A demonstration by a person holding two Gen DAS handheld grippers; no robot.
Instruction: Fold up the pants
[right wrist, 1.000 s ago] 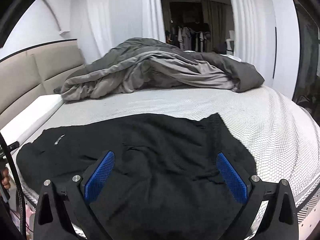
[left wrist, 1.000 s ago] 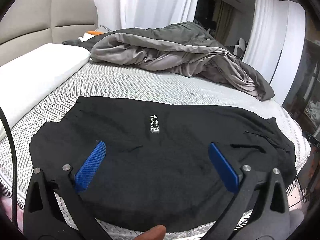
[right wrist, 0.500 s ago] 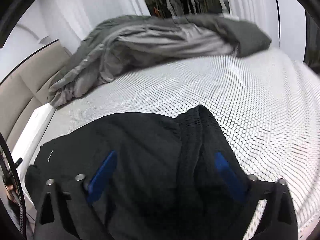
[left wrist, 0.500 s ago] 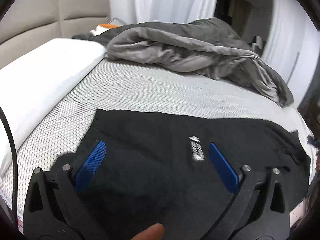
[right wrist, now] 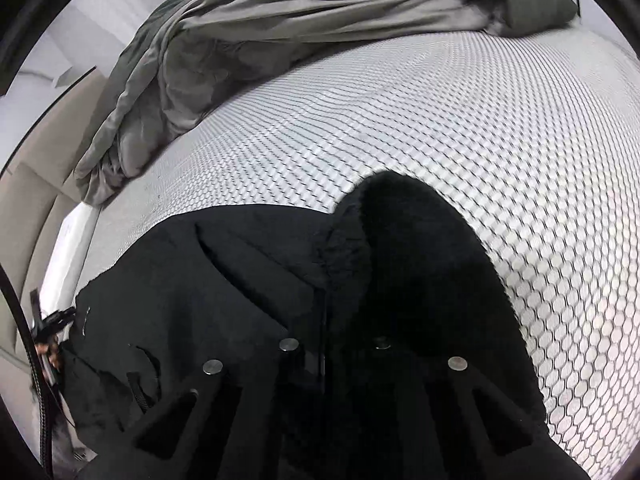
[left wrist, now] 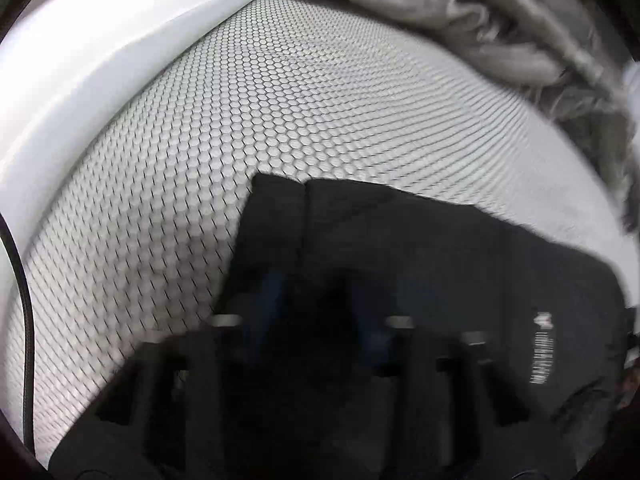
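Note:
Black pants (left wrist: 440,248) lie flat on the bed, a white logo (left wrist: 542,344) near their right side. In the blurred left wrist view my left gripper (left wrist: 324,312) is down on the pants' far left corner. Its jaws are closing, with a ridge of black fabric pinched between the blue pads (left wrist: 272,300). In the right wrist view the pants (right wrist: 224,280) end in a bunched elastic waistband (right wrist: 412,240). My right gripper (right wrist: 326,320) is shut on the cloth there, its fingers pressed together and the pads hidden by fabric.
A honeycomb-patterned mattress cover (left wrist: 320,100) (right wrist: 480,100) stretches beyond the pants. A crumpled grey duvet (left wrist: 480,12) (right wrist: 260,40) is piled at the far side. A white pillow (left wrist: 100,52) runs along the left, with a beige headboard (right wrist: 24,200) behind it.
Both grippers have dropped onto the pants and tipped downward. The left one slid to the left corner, the right one to the waistband end. Both pairs of jaws went from wide open to closed on fabric.

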